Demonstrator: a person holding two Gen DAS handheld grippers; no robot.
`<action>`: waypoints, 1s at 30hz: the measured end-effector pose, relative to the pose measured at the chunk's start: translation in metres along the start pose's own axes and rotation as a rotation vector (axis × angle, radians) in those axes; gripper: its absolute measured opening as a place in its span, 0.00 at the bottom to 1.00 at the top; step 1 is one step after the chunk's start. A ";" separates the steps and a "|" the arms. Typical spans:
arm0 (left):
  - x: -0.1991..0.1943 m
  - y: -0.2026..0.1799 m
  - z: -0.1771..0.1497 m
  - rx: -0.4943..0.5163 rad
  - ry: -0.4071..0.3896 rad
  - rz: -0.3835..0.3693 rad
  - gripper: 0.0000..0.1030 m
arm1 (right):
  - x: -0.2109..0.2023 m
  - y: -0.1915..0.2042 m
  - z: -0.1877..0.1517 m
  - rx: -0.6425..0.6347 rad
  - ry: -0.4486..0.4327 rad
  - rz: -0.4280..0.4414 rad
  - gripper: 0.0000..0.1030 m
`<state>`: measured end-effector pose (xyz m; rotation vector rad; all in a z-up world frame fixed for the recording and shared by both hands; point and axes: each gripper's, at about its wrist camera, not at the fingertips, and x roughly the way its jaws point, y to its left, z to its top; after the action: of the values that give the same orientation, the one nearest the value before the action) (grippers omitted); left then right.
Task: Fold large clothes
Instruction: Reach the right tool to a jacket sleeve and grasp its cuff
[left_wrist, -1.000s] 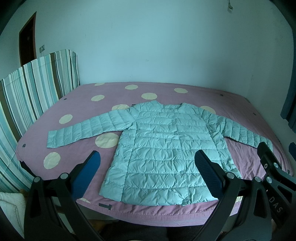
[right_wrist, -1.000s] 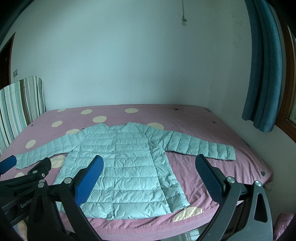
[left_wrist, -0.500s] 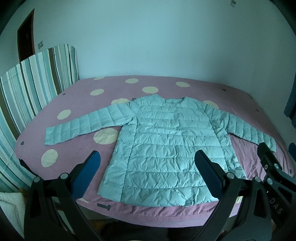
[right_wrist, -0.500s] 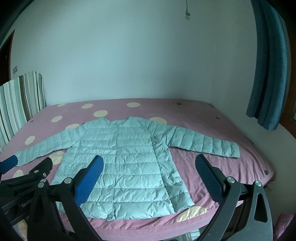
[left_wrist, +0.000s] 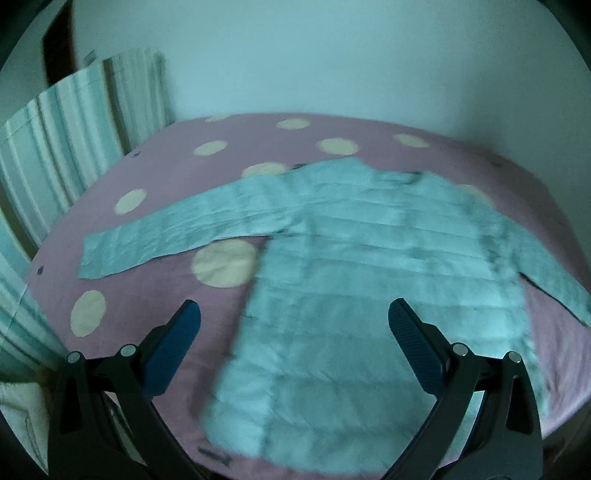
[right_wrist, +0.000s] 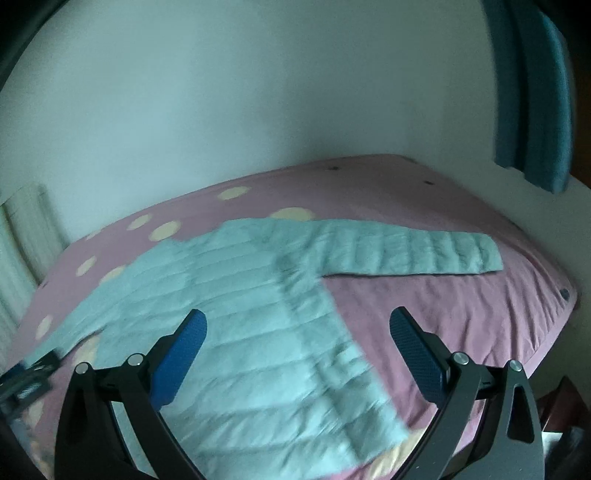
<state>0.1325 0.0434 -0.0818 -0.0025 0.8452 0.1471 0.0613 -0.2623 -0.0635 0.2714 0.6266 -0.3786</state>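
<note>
jacket (left_wrist: 369, 266) flat on dotted bed (right_wrist: 424, 192), sleeves spread; striped headboard (left_wrist: 70, 147) left; both hand-held grippers (left_wrist: 293, 328) (right_wrist: 297, 338) spread, empty.

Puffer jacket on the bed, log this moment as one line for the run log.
puffer jacket: flat, unfolded, sleeves spread | bed: pink dotted sheet | left gripper: open, empty, above hem | right gripper: open, empty

Your left hand-held gripper (left_wrist: 293, 317) has two black angular arms, each ending in a dark blue finger (left_wrist: 173, 349) with a finely ribbed face. Round silver screws (left_wrist: 128, 350) sit in pairs at the joints of each arm. Your right hand-held gripper (right_wrist: 297, 326) is built alike: black frame with triangular cut-outs, brighter blue pads (right_wrist: 417, 352), and silver screws (right_wrist: 460, 357).
</note>
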 end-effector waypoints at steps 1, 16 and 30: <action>0.012 0.008 0.004 -0.024 0.014 0.026 0.98 | 0.009 -0.008 0.003 0.006 0.003 -0.019 0.96; 0.152 0.159 0.004 -0.346 0.210 0.427 0.98 | 0.133 -0.244 0.043 0.441 0.086 -0.363 0.61; 0.184 0.204 -0.008 -0.397 0.224 0.564 0.98 | 0.187 -0.320 0.033 0.737 0.146 -0.329 0.67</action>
<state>0.2202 0.2682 -0.2124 -0.1565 1.0119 0.8563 0.0823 -0.6099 -0.1951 0.9118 0.6574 -0.9116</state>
